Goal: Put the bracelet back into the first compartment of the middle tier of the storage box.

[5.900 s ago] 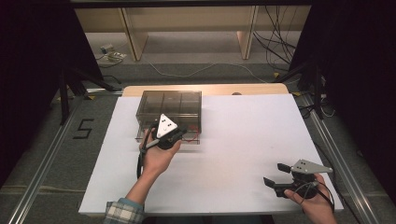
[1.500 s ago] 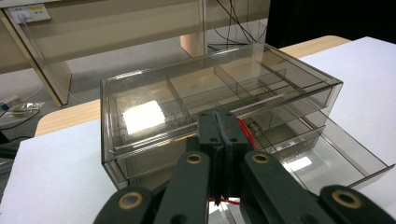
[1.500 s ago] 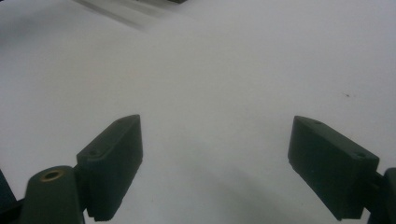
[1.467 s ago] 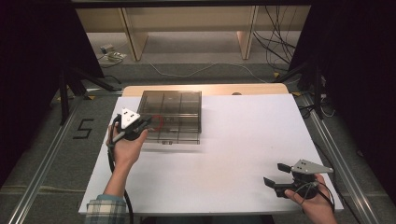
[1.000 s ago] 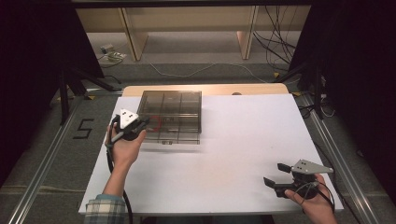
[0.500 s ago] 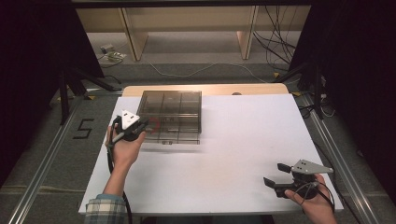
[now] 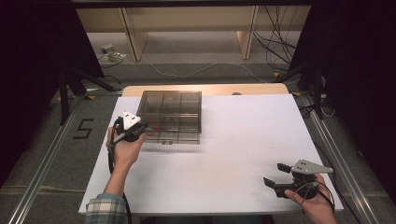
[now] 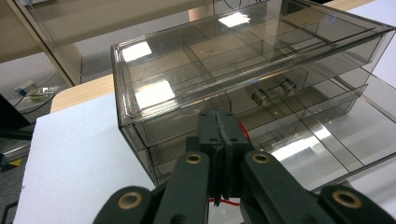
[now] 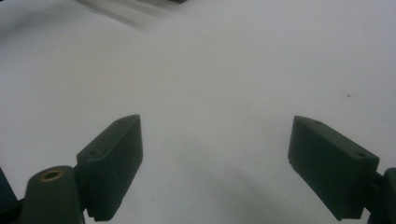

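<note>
Smoked clear plastic: your drawer box (image 7: 171,116) sits at the far left of the white table (image 7: 243,140), its front toward you.

Your left gripper (image 8: 223,130) is clenched tight at the box's near left corner, and a thin red thing (image 8: 243,128) shows at its tips; you cannot tell what it is or whether it is pinched. Your right gripper (image 7: 275,175) rests well away at the near right edge, jaws spread wide with nothing between them. Expect the box to be light, stiff and slick, so it will likely slide on the smooth table if you push or pull it one-handed. Thin walls could crack under a hard squeeze. Take a drawer by its small knobs (image 8: 273,91), and steady the shell by a corner, where the walls are strongest.
</note>
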### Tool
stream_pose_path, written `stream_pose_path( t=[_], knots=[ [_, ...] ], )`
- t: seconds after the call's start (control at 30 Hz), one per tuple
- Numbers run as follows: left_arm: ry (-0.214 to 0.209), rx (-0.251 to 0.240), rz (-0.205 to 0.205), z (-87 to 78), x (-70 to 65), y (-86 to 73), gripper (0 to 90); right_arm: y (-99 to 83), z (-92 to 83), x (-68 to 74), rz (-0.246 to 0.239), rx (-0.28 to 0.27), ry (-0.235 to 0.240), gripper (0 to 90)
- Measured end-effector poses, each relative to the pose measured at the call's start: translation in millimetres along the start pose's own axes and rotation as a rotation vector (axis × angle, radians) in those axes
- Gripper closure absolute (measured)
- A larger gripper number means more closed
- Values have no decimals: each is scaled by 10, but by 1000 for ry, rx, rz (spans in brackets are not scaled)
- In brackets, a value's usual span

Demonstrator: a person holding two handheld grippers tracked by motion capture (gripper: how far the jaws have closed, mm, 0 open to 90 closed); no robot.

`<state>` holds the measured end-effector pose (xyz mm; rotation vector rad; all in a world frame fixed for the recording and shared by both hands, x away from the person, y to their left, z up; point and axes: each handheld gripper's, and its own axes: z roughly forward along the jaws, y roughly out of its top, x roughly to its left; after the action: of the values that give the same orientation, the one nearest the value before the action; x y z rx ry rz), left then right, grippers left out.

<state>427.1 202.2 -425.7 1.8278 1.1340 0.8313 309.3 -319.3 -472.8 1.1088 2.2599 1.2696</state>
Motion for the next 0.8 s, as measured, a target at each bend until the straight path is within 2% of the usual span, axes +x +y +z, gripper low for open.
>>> stream_pose_path(
  t=[0.8],
  knots=[
    [-9,51,4,98,11,-96,892,-1,-1,0,0,-1,0,187]
  ],
)
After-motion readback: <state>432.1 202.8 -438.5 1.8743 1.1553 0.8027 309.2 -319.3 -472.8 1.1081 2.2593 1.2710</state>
